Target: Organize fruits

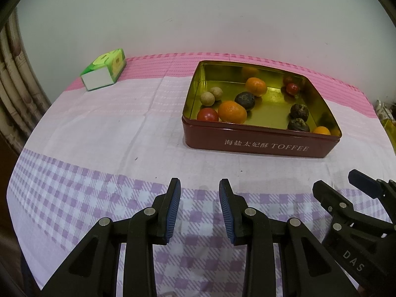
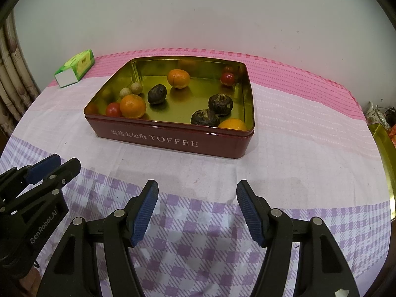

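Underneath, a pink-and-lilac checked tablecloth (image 2: 297,123) against a pale wall (image 2: 198,12); both grippers' jaws apart, empty.

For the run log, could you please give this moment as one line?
left gripper: open, empty | right gripper: open, empty | fruits: in tin | both short of tin

Home: curtain (image 1: 14,79), tablecloth (image 1: 99,128).

gold tray (image 2: 386,163) cut off at right edge, orange (image 2: 232,124) half hidden
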`<state>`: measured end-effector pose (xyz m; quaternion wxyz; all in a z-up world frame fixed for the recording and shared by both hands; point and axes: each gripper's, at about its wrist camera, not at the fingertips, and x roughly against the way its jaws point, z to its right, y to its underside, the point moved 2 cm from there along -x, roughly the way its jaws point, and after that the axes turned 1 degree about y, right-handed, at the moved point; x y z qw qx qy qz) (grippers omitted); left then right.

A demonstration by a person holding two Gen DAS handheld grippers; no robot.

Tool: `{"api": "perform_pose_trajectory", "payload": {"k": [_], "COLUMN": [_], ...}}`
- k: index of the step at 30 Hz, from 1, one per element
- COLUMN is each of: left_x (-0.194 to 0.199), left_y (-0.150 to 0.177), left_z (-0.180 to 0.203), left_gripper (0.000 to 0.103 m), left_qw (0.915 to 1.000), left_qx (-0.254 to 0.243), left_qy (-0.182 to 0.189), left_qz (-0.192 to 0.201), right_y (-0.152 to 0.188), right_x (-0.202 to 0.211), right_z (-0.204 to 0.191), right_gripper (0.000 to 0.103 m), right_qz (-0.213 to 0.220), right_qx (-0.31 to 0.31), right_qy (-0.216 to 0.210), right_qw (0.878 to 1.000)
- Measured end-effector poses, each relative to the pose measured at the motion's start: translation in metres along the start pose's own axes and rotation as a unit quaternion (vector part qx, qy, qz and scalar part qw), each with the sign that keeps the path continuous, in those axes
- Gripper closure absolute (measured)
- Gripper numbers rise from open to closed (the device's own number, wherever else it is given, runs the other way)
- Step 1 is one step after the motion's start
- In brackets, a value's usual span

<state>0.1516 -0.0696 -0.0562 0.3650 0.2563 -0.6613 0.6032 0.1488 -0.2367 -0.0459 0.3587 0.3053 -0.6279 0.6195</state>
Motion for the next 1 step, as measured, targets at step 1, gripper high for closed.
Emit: {"api": "perform_pose_trajectory", "payload": {"k": [1], "left_x": [-0.0001], "left_y": [0.0], "left_z": [0.0], "left_gripper": [0.069], "left_qw": [1.0], "left_qx": [0.0], "left_qy": [0.0], "left_qz": [0.0], "right_y": [0.0], "right_x": [-0.0001], "right_z": [0.0], "right_gripper": [0.04], "right_qz": [0.0], "right_qx": [0.0], "right_qy": [0.0], "right_qw": [1.0]}}
